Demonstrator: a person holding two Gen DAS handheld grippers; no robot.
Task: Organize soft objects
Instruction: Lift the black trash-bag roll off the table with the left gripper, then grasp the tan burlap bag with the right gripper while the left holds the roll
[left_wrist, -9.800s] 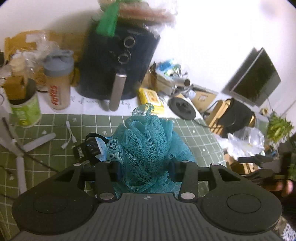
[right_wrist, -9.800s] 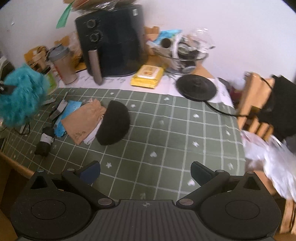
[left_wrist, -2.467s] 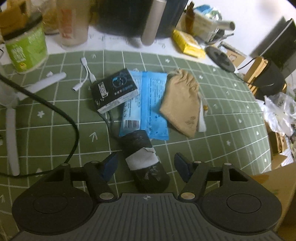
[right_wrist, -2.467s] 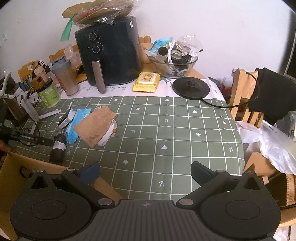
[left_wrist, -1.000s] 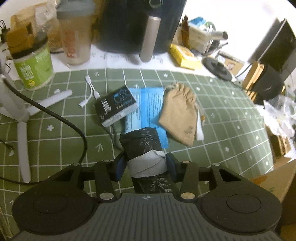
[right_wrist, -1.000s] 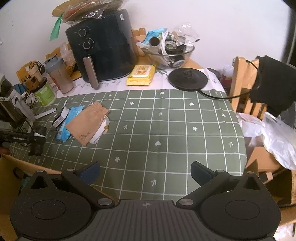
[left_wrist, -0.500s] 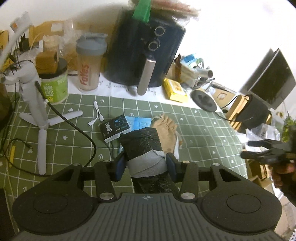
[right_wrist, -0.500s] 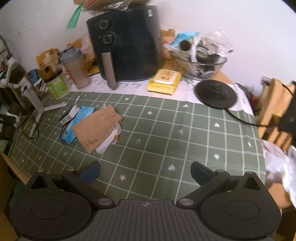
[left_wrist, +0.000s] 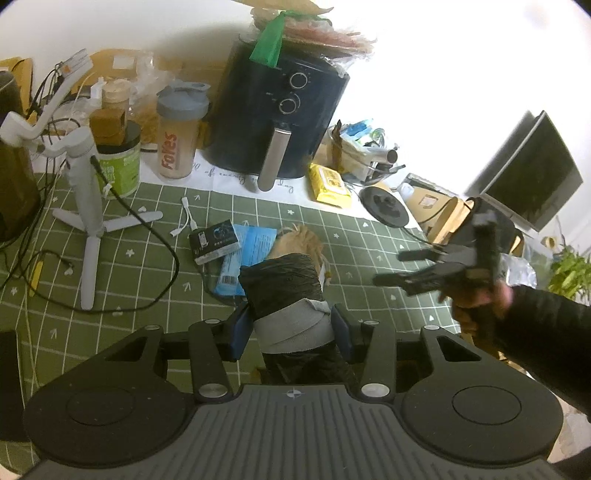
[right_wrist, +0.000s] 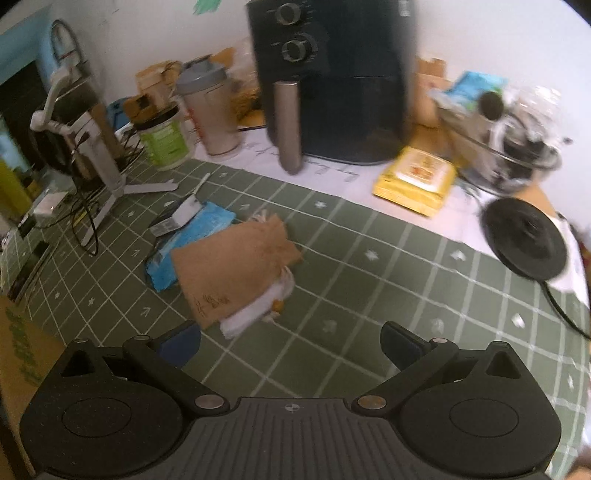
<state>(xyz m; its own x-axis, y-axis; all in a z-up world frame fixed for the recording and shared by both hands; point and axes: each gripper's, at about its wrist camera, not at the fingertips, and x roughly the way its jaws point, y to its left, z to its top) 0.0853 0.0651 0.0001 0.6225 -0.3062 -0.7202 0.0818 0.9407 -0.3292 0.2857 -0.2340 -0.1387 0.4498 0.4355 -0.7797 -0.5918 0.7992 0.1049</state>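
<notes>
My left gripper (left_wrist: 291, 328) is shut on a black plastic bag roll (left_wrist: 284, 284) with a grey paper band, held up above the green checked tablecloth (left_wrist: 140, 266). Behind the roll lie a tan drawstring pouch (left_wrist: 299, 240), a blue packet (left_wrist: 247, 254) and a small black box (left_wrist: 214, 245). My right gripper (right_wrist: 290, 345) is open and empty, low over the cloth, just in front of the tan pouch (right_wrist: 236, 266), which lies on a white cloth pouch (right_wrist: 258, 310) beside the blue packet (right_wrist: 184, 247). In the left wrist view the right gripper (left_wrist: 413, 269) hangs at the right in a hand.
A black air fryer (right_wrist: 332, 81), shaker bottle (right_wrist: 210, 110), green jar (right_wrist: 162, 136) and yellow wipes pack (right_wrist: 417, 181) line the back. A white tripod (left_wrist: 85, 206) with cables stands at the left. A black kettle base (right_wrist: 524, 240) and glass bowl (right_wrist: 517, 147) sit right. A cardboard box (right_wrist: 22, 354) is at lower left.
My left gripper has risen with the black roll still in its grip. My right gripper has swung down and left, closer to the tan pouch, and now shows in the left wrist view.
</notes>
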